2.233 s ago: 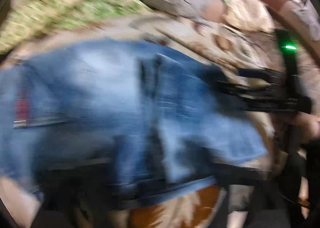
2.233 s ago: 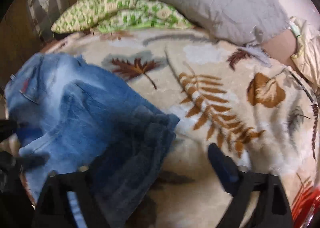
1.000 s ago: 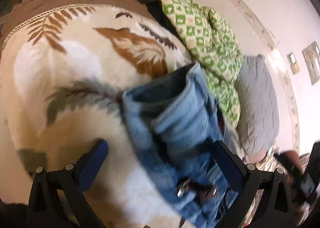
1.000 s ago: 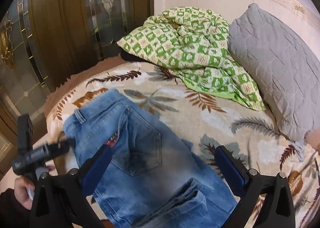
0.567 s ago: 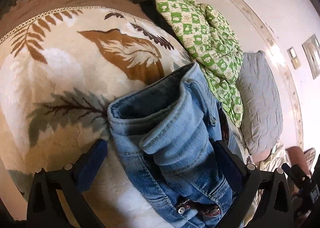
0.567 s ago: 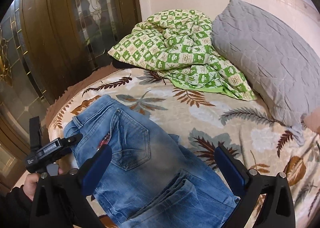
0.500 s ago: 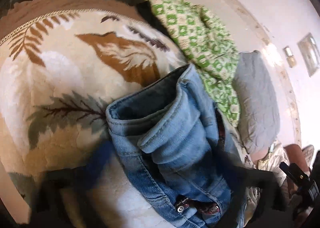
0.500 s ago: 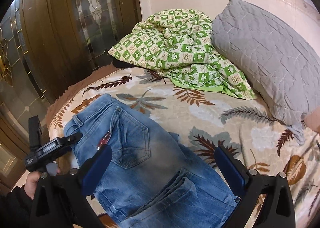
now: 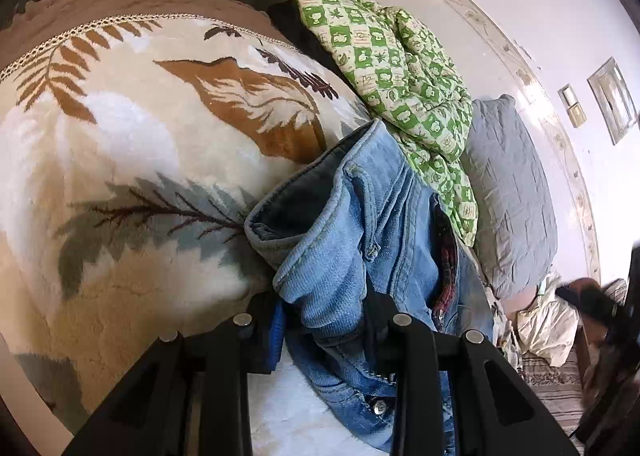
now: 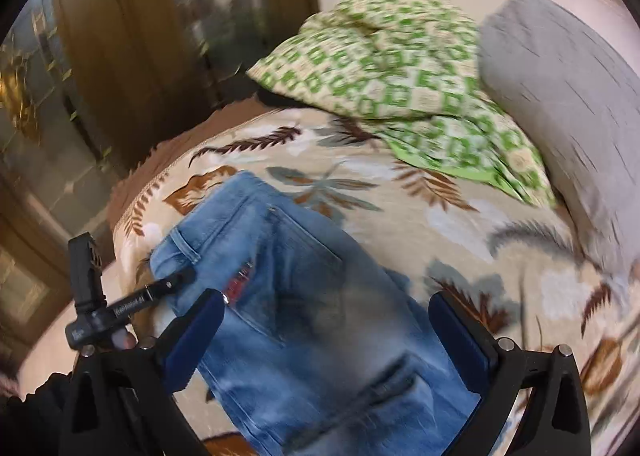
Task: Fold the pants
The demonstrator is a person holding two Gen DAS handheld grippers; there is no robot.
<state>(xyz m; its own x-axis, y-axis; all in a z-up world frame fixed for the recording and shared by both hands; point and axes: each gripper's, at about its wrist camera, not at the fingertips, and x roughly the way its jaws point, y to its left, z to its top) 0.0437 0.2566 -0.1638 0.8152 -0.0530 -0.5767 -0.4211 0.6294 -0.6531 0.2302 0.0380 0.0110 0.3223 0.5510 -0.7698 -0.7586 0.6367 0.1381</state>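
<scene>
The blue jeans (image 9: pixel 360 223) lie on the leaf-patterned bed blanket (image 9: pixel 120 135), waistband bunched up toward me. My left gripper (image 9: pixel 324 308) has its jaws closing, with a fold of the waistband corner pinched between the pads. In the right wrist view the jeans (image 10: pixel 288 276) lie flat, back pocket up, with the legs folded over near the bottom edge. The right gripper (image 10: pixel 324 308) hovers wide open above the seat of the jeans, touching nothing. The left gripper (image 10: pixel 132 304) shows there at the waistband's left corner, a hand behind it.
A green checked quilt (image 10: pixel 400 67) and a grey pillow (image 10: pixel 560 95) lie at the head of the bed. Dark wooden doors with glass panels (image 10: pixel 120 35) stand beyond the bed's left edge. The blanket (image 10: pixel 460 223) to the right of the jeans is bare.
The left jaws went from wide open to closed on the waistband fold. The right gripper has swung in closer over the jeans, and its view is now blurred.
</scene>
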